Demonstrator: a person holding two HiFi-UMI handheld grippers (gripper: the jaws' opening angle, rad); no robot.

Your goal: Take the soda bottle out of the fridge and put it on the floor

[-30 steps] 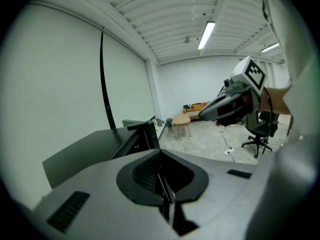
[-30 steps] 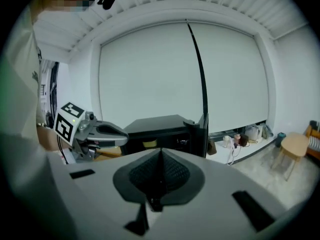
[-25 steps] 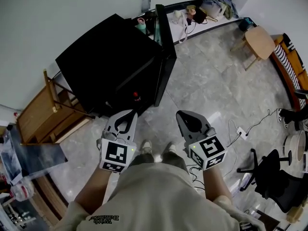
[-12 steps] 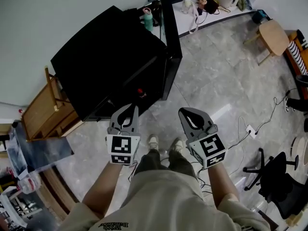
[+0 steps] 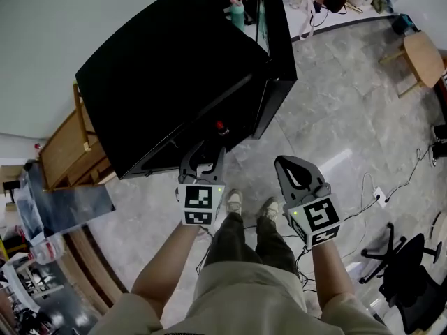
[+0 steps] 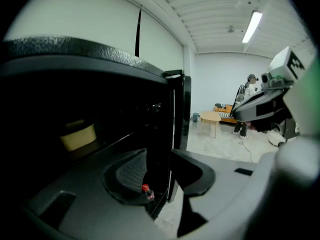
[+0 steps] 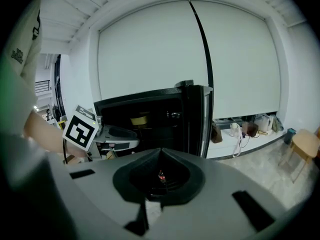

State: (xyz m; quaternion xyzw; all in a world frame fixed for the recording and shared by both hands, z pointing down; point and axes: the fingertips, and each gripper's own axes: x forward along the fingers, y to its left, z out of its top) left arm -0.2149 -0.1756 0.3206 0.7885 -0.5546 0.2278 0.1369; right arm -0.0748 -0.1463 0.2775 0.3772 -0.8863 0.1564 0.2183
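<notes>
The grey tiled floor (image 5: 328, 117) fills most of the head view, and on it, far and to the left, stands a black fridge (image 5: 167, 75) with its door (image 5: 276, 40) swung open on the right side and seen nearly edge-on. A wooden rack (image 5: 63, 152) stands just beside the fridge on the left, and a round wooden stool (image 5: 422, 58) stands well apart at the far right. The person stands near the open front of the fridge, one gripper in each hand, both pointing towards it. The left gripper (image 6: 158, 151) is at the fridge's lower opening; its jaws have just been opening and now stand apart with nothing between them, only the dark edge of the fridge showing through the gap. The right gripper (image 7: 160, 150) hangs a little nearer and to the right, over bare floor, its jaw tips pressed together and empty. On a shelf inside is what looks like a yellow tub (image 6: 77, 135), though the interior is too dark to be sure. The soda bottle (image 5: 221, 126), red-capped, stands low inside the fridge near its front edge, just beyond the left gripper and untouched.
</notes>
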